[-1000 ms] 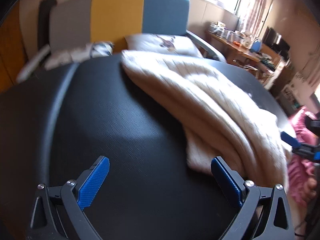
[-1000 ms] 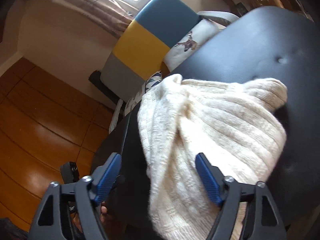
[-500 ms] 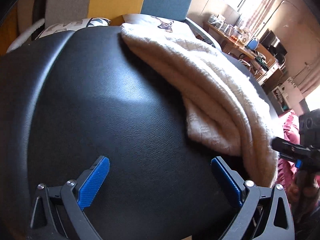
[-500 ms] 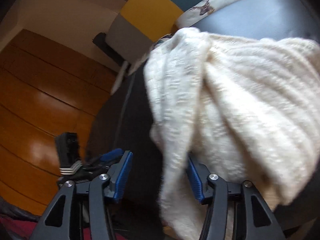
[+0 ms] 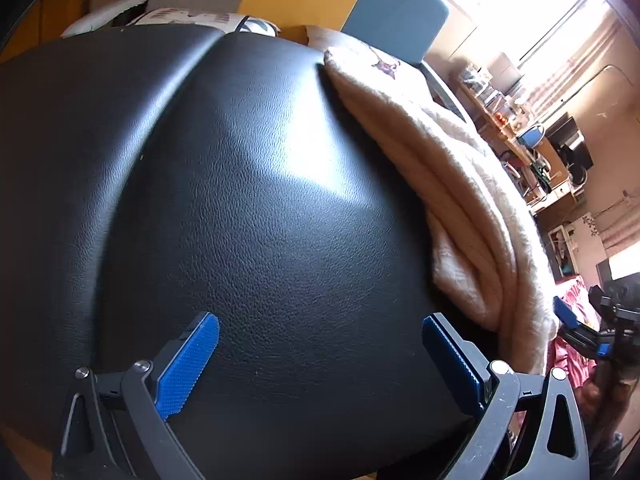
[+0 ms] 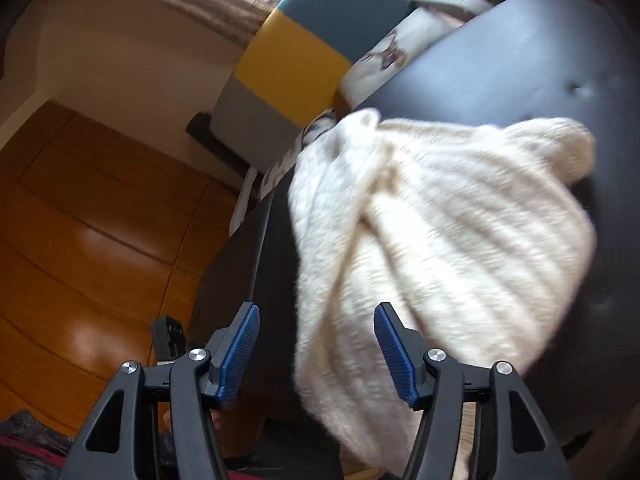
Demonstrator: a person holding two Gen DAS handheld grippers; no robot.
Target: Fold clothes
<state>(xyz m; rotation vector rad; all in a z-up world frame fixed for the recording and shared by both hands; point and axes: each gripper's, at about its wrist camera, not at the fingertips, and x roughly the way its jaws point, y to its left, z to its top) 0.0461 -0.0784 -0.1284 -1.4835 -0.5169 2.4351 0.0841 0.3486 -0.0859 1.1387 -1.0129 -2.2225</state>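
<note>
Here, a black leather surface (image 5: pixel 260 208) carries a cream knitted sweater (image 6: pixel 448 240) draped over its near right edge. The left gripper (image 5: pixel 320 360) hangs released over bare leather; the right gripper (image 6: pixel 316 350) is opening, sweater between its unpressing pads.

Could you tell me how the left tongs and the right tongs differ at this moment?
The left tongs stand wide over the bare black leather surface, with nothing between the pads; the right tongs stand narrower, with the hanging edge of the cream knit sweater between their pads. The right tongs' jaws are opening; neither pair presses on the sweater. Both have black frames and blue ribbed pads.
</note>
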